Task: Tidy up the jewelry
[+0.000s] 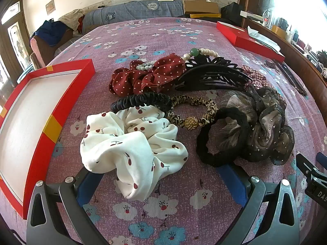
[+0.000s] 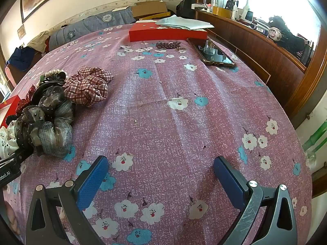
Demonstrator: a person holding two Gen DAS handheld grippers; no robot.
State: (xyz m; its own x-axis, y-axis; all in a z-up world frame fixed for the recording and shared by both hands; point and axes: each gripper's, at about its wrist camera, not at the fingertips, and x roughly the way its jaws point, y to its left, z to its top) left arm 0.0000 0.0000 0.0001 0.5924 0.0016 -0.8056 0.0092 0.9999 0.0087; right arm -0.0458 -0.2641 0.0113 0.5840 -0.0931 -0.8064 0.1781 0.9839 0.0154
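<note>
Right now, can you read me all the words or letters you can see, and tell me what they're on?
"DAS": white letters, cut off at the picture's edge, on the black right gripper body seen from the left wrist.
"obot.AI": white letters, start cut off, on the black left gripper body seen from the right wrist.
Round emblems on the blue checked bedding: too small to read.
Labels on the shelf items: too blurred to read.

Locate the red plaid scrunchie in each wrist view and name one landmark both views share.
Left wrist: red plaid scrunchie sits right of centre, mostly hidden behind the black claw clip.
Right wrist: it lies in full view at the left, upper middle.
Shared landmark: the sheer black scrunchie beside it.
</note>
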